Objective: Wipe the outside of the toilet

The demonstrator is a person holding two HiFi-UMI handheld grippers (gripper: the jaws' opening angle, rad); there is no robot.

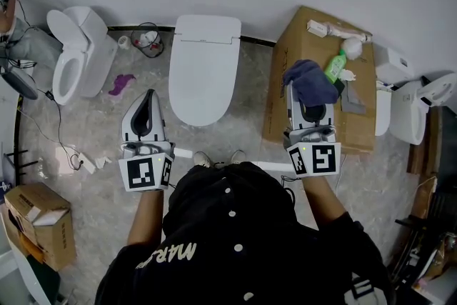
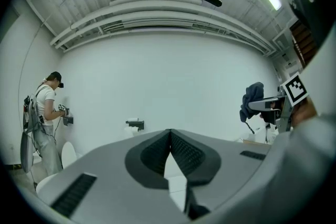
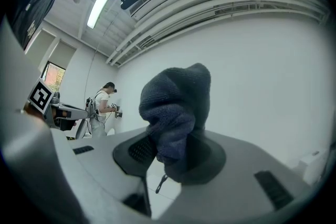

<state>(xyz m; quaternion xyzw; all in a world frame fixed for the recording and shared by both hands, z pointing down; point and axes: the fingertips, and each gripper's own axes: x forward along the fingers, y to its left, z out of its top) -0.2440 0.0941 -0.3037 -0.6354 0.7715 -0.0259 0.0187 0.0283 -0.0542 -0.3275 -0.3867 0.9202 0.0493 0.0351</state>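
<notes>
The white toilet (image 1: 203, 64) with its lid down stands against the far wall, straight ahead of me. My left gripper (image 1: 148, 98) hovers at its left side, shut with nothing held; in the left gripper view its tips (image 2: 169, 132) meet and point at the white wall. My right gripper (image 1: 300, 89) is raised over the cardboard box (image 1: 318, 82), shut on a dark blue cloth (image 1: 310, 81). The cloth (image 3: 176, 113) bunches up above the jaws in the right gripper view.
A green spray bottle (image 1: 335, 66) and white items lie on the box. A second toilet (image 1: 78, 53) with raised lid stands at left, near a purple rag (image 1: 121, 83) and a bin (image 1: 148, 39). Another box (image 1: 39, 225) sits lower left. A person (image 2: 44, 123) works at the wall.
</notes>
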